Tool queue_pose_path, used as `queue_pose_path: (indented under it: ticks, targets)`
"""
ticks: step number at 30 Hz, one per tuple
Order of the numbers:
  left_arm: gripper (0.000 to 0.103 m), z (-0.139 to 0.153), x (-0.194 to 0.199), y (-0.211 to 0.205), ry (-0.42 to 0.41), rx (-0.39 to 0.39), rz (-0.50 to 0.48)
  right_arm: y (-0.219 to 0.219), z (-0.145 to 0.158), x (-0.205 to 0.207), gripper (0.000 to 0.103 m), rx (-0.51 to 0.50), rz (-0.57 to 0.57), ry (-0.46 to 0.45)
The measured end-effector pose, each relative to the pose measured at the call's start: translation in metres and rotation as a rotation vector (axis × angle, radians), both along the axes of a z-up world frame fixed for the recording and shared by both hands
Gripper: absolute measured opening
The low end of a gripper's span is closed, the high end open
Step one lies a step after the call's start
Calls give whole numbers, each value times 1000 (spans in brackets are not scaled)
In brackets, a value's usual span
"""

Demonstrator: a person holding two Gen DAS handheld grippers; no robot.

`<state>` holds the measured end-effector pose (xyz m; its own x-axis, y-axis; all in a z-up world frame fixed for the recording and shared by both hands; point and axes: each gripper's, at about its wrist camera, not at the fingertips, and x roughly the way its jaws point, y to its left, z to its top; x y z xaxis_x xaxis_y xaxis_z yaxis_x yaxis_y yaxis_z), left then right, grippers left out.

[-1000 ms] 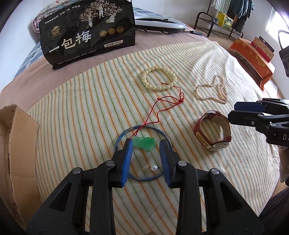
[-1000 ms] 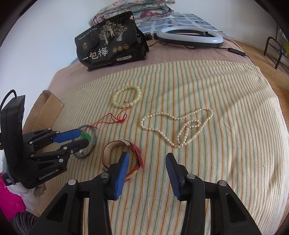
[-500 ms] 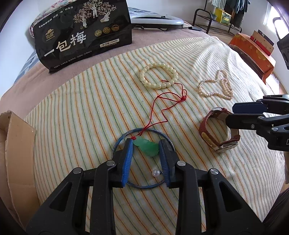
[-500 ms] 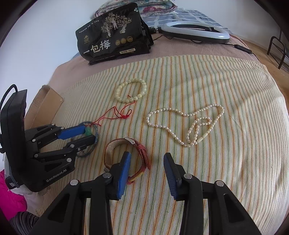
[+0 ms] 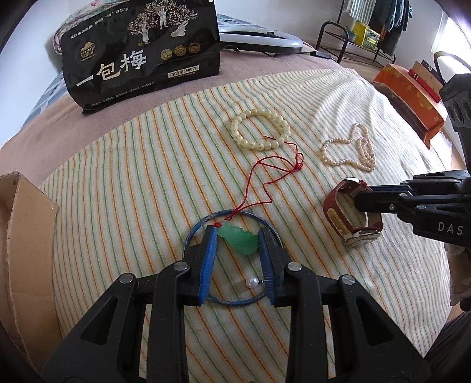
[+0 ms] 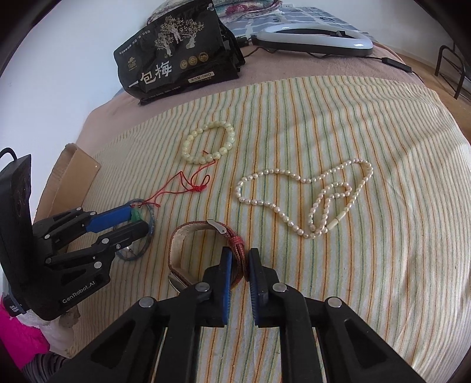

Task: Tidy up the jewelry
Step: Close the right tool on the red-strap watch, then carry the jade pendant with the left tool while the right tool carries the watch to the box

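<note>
Left gripper (image 5: 238, 235): jaws apart, straddling green pendant (image 5: 239, 239) inside blue bangle (image 5: 232, 300) on striped cloth (image 5: 123, 188). Right gripper (image 6: 239, 257): jaws clamped on red watch strap (image 6: 235, 247), resting on cloth.

A striped cloth (image 5: 123, 176) in cream, green and orange covers the near part of the bed, over a pinkish-brown blanket (image 5: 44, 129); at the far edge a black snack bag (image 5: 141, 53) with white Chinese characters stands propped up, patterned pillows (image 6: 244, 7) behind it; a white ring light (image 6: 312, 36) lies flat beside the bag, its black cable trailing off to the right. A cardboard box (image 5: 20, 235) sits at the left side of the bed; past the bed's right edge are an orange box (image 5: 412, 94) and a black metal rack (image 5: 353, 38) with clothes hanging.
</note>
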<state>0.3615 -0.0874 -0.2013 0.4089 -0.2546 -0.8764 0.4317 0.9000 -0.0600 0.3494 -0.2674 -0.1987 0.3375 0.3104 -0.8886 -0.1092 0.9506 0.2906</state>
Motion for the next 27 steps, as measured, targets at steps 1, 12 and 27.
queue_pose_path:
  ticks: [1,12,27]
  targets:
    - [28,2,-1,1,-3,-4,3,1,2,-1,8,-4,0,-7]
    - [28,35,-12,2,-60,-72,12,-2,26,-5,8,-33,-21,-80]
    - [28,87,-28,30,-154,-174,86,-2,67,-17,8,-55,-44,-175]
